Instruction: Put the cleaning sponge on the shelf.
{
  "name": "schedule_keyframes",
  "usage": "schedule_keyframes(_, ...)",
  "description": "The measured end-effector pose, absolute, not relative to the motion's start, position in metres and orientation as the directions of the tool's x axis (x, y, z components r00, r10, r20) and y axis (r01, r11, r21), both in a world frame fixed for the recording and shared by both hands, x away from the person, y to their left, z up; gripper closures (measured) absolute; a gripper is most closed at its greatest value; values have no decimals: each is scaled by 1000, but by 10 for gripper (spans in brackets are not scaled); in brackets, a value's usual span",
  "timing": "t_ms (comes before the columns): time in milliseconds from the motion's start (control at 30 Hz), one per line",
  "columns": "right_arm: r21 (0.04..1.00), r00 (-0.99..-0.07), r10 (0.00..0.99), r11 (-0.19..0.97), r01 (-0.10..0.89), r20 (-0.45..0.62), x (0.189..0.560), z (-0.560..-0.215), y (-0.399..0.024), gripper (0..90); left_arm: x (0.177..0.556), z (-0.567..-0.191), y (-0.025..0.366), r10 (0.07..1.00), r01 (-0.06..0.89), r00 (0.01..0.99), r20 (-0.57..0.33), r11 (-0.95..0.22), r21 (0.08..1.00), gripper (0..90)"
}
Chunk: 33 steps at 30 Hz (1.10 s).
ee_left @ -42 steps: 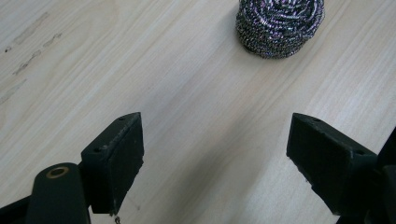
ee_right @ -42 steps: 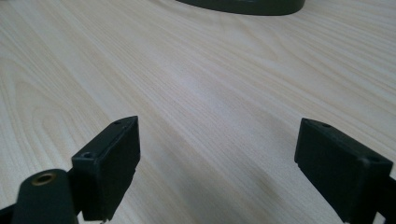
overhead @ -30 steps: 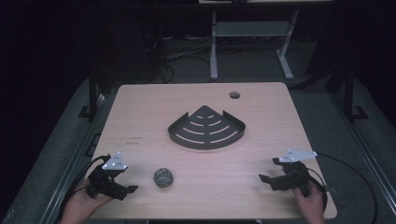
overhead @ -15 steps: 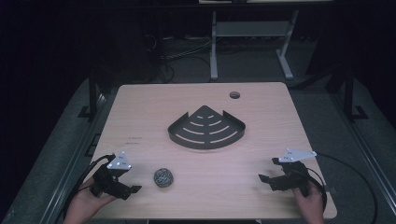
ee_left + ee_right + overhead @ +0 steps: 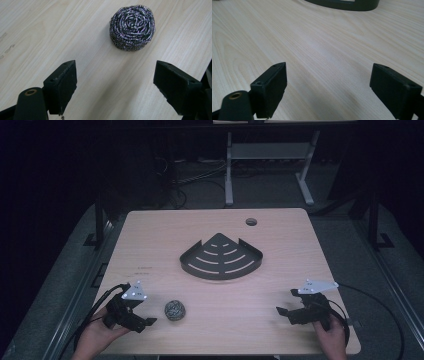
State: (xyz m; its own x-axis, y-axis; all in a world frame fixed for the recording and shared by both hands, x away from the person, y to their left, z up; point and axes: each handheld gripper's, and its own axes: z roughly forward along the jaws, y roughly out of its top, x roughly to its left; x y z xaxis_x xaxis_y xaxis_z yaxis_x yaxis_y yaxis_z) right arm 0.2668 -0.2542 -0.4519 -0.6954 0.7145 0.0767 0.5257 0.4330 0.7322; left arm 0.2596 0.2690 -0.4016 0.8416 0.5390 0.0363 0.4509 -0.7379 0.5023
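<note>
A round steel-wool scourer (image 5: 175, 310) (image 5: 132, 27) lies on the wooden table near its front left. My left gripper (image 5: 145, 318) (image 5: 115, 87) sits just left of it, jaws wide open, the scourer a short way ahead of them and untouched. A dark fan-shaped slotted tray (image 5: 221, 257) (image 5: 342, 3) rests at the table's middle. My right gripper (image 5: 284, 309) (image 5: 328, 87) rests low over the front right of the table, jaws open, with bare wood between them and the tray farther ahead.
A round cable hole (image 5: 251, 222) sits near the table's far edge. The table (image 5: 150, 245) ends close behind both hands at the front. Metal desk legs (image 5: 229, 170) and cables stand on the dark floor beyond.
The left gripper has edged slightly right, toward the scourer. The right gripper has not moved.
</note>
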Motion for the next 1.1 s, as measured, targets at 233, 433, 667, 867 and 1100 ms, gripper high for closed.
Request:
schedule_keyframes(233, 733, -693, 717, 430, 527, 78, 266, -451, -254, 138, 263, -401, 260, 524, 438, 851, 35, -745, 503, 184)
schedule_keyframes(433, 734, -695, 715, 431, 524, 76, 266, -451, -254, 138, 265, -401, 255, 515, 433, 857, 31, -750, 500, 183)
schedule_keyframes(667, 735, -698, 712, 433, 522, 77, 266, -451, -253, 138, 267, -403, 248, 506, 429, 862, 21, -751, 502, 182)
schedule_keyframes(867, 736, -700, 710, 433, 520, 77, 266, -451, -252, 138, 268, -405, 243, 493, 421, 870, 17, -760, 495, 179)
schedule_keyframes(1100, 737, -699, 711, 431, 521, 78, 266, -451, -253, 139, 271, -408, 235, 487, 420, 873, 10, -763, 492, 179)
